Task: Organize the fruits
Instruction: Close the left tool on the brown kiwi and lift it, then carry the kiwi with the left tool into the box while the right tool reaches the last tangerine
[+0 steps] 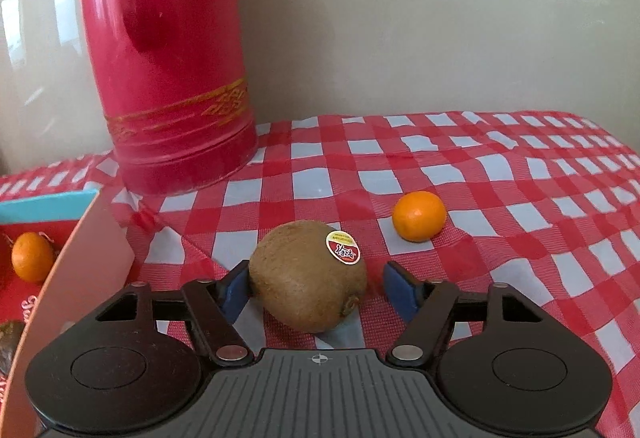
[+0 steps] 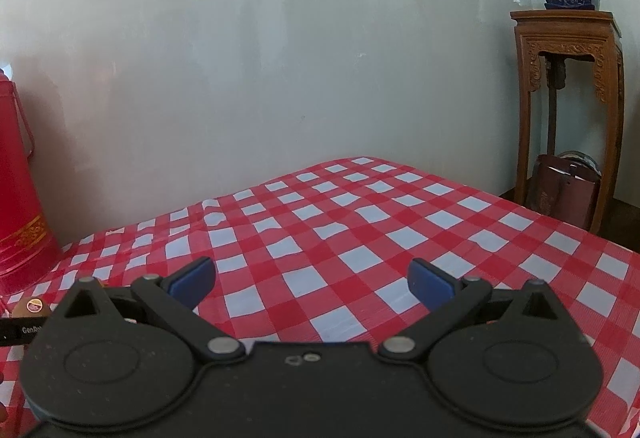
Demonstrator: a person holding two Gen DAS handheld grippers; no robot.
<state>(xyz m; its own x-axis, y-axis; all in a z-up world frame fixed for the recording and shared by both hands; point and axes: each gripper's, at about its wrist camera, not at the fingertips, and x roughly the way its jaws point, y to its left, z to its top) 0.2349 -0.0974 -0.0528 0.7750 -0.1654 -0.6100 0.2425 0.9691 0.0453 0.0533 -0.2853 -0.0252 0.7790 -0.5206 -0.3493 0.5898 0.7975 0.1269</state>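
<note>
On the checked cloth (image 1: 500, 198), between the left gripper (image 1: 316, 288) pads — kiwi (image 1: 306, 276), not yet squeezed.
Left view only: orange (image 1: 419, 215), red can (image 1: 168, 58), box (image 1: 72, 258). Right gripper (image 2: 312, 278) wide open — holding nothing.

Brown kiwi (image 1: 307, 275) w/ sticker lay on its side; orange (image 1: 419, 215) nearby, 2nd orange (image 1: 32, 256) in box.
</note>
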